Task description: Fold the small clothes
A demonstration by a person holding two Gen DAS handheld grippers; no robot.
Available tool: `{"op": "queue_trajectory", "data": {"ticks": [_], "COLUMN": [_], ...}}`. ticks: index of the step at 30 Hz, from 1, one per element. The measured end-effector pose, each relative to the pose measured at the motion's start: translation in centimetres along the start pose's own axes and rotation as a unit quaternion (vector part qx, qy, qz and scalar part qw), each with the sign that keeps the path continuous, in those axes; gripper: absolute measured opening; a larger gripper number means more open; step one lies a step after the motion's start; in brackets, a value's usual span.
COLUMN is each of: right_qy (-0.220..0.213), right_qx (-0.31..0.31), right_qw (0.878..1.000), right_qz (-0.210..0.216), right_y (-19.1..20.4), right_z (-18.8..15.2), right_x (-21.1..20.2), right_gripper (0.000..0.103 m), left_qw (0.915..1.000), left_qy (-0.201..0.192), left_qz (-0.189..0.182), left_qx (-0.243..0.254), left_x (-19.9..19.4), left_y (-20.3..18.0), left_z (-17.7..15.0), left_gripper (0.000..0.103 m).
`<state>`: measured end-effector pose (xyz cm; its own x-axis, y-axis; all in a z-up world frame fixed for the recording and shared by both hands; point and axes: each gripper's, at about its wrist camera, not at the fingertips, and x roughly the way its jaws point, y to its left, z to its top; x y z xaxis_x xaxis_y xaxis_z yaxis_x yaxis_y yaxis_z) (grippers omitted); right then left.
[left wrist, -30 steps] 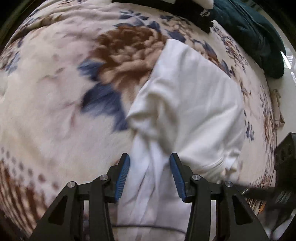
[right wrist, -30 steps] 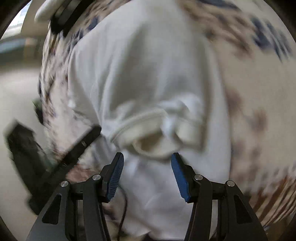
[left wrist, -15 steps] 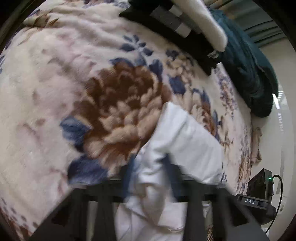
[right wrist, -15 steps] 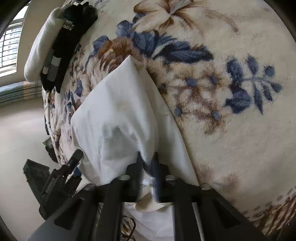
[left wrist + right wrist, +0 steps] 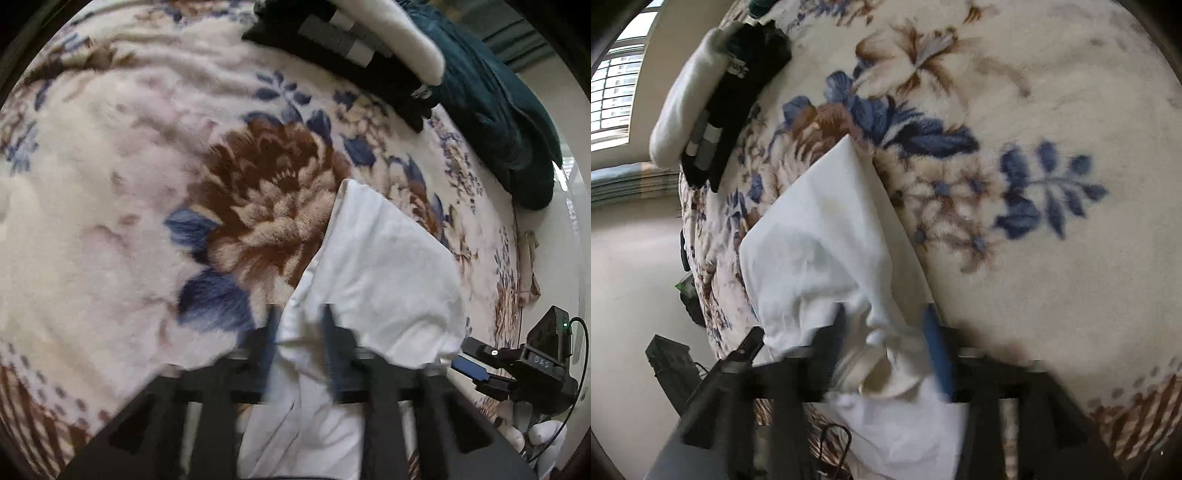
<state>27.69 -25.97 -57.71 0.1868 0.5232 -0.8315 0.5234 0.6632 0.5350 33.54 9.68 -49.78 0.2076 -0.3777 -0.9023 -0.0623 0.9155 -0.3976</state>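
Observation:
A small white garment [image 5: 384,258] lies on the floral blanket [image 5: 110,206], its far part folded over. My left gripper [image 5: 299,332] is blurred, its jaws partly apart with a bunch of the white cloth between them. In the right wrist view the same garment [image 5: 820,236] runs from mid-frame down to my right gripper [image 5: 886,332], whose blurred jaws stand apart around the collar end of the cloth. The right gripper [image 5: 476,365] also shows at the right edge of the left wrist view.
A stack of folded clothes, white and black [image 5: 354,40], lies at the far side of the bed, with a dark teal blanket [image 5: 495,107] beside it. The stack shows in the right wrist view [image 5: 713,96] too. The bed edge and pale floor [image 5: 635,266] are at left.
Both grippers closed on the near end of the garment, lifted it and carried it over. Now both sets of jaws are spreading apart again, blurred with motion.

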Motion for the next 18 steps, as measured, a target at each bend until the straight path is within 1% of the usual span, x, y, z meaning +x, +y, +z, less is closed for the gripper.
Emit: {"op": "queue_trajectory", "data": {"ticks": [2,4,7,8,10,11,12,14,15,17,18], "right_qy": [0.008,0.014,0.026,0.029,0.034,0.036,0.038,0.045,0.048,0.056,0.059], "right_qx": [0.001,-0.001,0.0,0.004,0.009,0.018,0.022,0.035,0.04,0.041,0.04], "right_qw": [1.0,1.0,0.999,0.999,0.999,0.999,0.998,0.997,0.997,0.996,0.996], "right_qz": [-0.006,-0.013,-0.022,-0.025,-0.033,-0.036,-0.037,-0.042,-0.043,-0.05,-0.058], "right_y": [-0.6,-1.2,-2.4,-3.1,-4.1,-4.9,-5.4,-6.8,-7.3,-8.4,-8.9], "right_z": [-1.5,-3.3,-7.1,-9.0,-11.5,-13.5,-14.4,-17.2,-18.3,-20.6,-21.6], "right_x": [-0.8,-1.3,-2.3,-2.7,-3.0,-3.3,-3.4,-3.5,-3.5,-3.2,-2.9], "right_gripper": [0.053,0.053,0.053,0.053,0.053,0.053,0.053,0.053,0.053,0.053,0.053], "left_qw": [0.9999,0.9996,0.9986,0.9976,0.9953,0.993,0.9896,0.9822,0.9793,0.9762,0.9761], "left_qy": [0.01,0.024,0.048,0.063,0.085,0.1,0.115,0.148,0.157,0.169,0.17], "left_qz": [-0.005,-0.011,-0.013,-0.01,-0.003,0.012,0.037,0.064,0.077,0.085,0.088], "left_qx": [0.003,0.005,0.018,0.029,0.047,0.062,0.078,0.097,0.101,0.106,0.103], "left_x": [-0.7,-1.3,-1.9,-1.9,-1.6,-1.3,-0.9,-0.3,-0.2,-0.7,-1.0], "left_y": [0.2,0.4,0.3,0.2,-0.2,-0.3,-0.4,0.2,0.5,1.5,1.8], "left_z": [-1.1,-2.7,-6.1,-8.0,-10.6,-12.3,-14.1,-17.6,-18.7,-21.1,-21.7], "left_gripper": [0.095,0.095,0.095,0.095,0.095,0.095,0.095,0.095,0.095,0.095,0.095]}}
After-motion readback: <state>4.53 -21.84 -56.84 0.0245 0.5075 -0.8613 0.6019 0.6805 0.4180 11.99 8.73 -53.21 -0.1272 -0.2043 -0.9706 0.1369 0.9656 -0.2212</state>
